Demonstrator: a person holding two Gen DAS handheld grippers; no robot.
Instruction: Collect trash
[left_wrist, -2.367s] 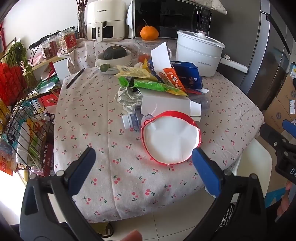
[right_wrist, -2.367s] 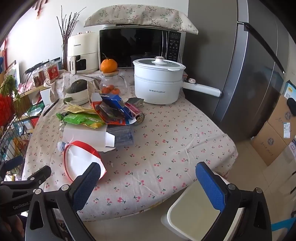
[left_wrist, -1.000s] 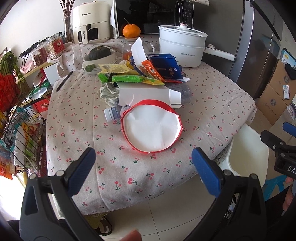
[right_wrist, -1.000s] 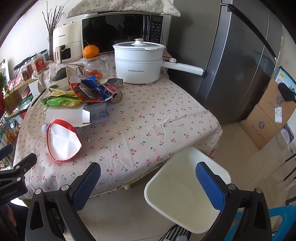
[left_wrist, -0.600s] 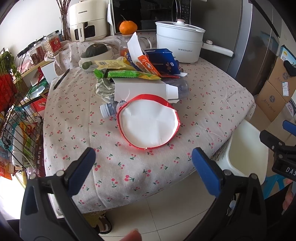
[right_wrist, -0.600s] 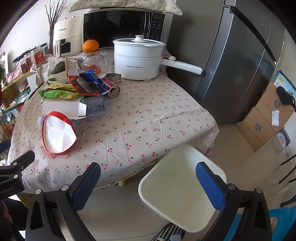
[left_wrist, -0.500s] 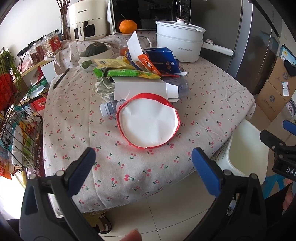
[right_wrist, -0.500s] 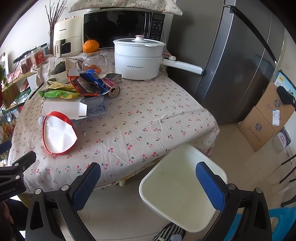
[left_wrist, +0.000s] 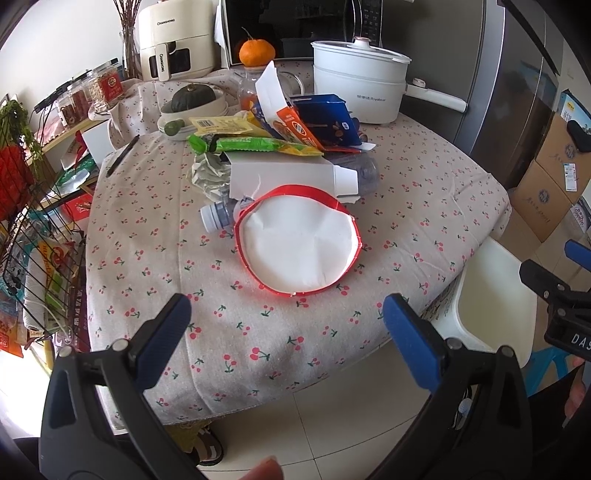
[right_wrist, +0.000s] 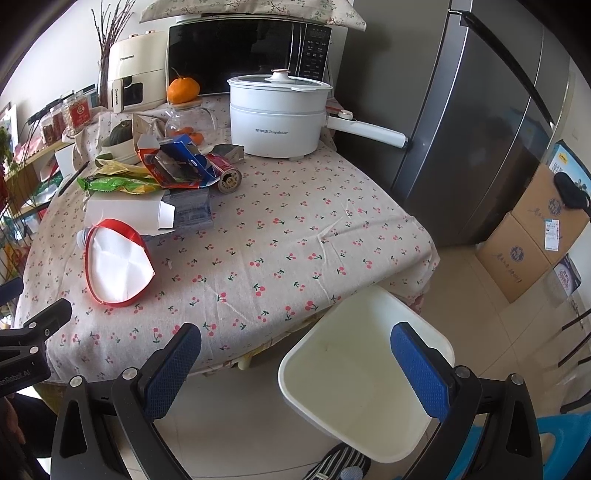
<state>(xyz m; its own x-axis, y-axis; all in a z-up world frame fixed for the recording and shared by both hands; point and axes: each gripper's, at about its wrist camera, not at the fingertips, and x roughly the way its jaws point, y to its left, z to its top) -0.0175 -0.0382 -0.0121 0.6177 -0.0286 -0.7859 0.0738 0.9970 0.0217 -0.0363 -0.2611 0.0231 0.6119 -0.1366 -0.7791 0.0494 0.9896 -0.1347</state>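
Observation:
A pile of trash lies on the cherry-print tablecloth (left_wrist: 155, 258): a red-rimmed paper lid (left_wrist: 297, 242) (right_wrist: 114, 264), a white carton (left_wrist: 280, 177) (right_wrist: 127, 214), a plastic bottle (left_wrist: 218, 218), a green wrapper (left_wrist: 251, 144) (right_wrist: 114, 182), a blue and orange box (left_wrist: 321, 123) (right_wrist: 177, 162) and a can (right_wrist: 227, 177). A white bin (left_wrist: 495, 299) (right_wrist: 364, 373) stands on the floor by the table's near right edge. My left gripper (left_wrist: 286, 332) is open and empty, in front of the table. My right gripper (right_wrist: 295, 365) is open and empty, above the bin's left rim.
A white electric pot (left_wrist: 358, 90) (right_wrist: 277, 114), a microwave (right_wrist: 243, 55), an air fryer (left_wrist: 175, 40), an orange (left_wrist: 256, 51) and a bowl with a squash (left_wrist: 194, 101) stand at the back. A wire rack (left_wrist: 33, 240) is left; a fridge (right_wrist: 476, 110) and cardboard boxes (right_wrist: 532, 229) are right.
Both grippers have drawn back from the table and stayed open. The right view has swung down, so the white bin now fills its lower middle.

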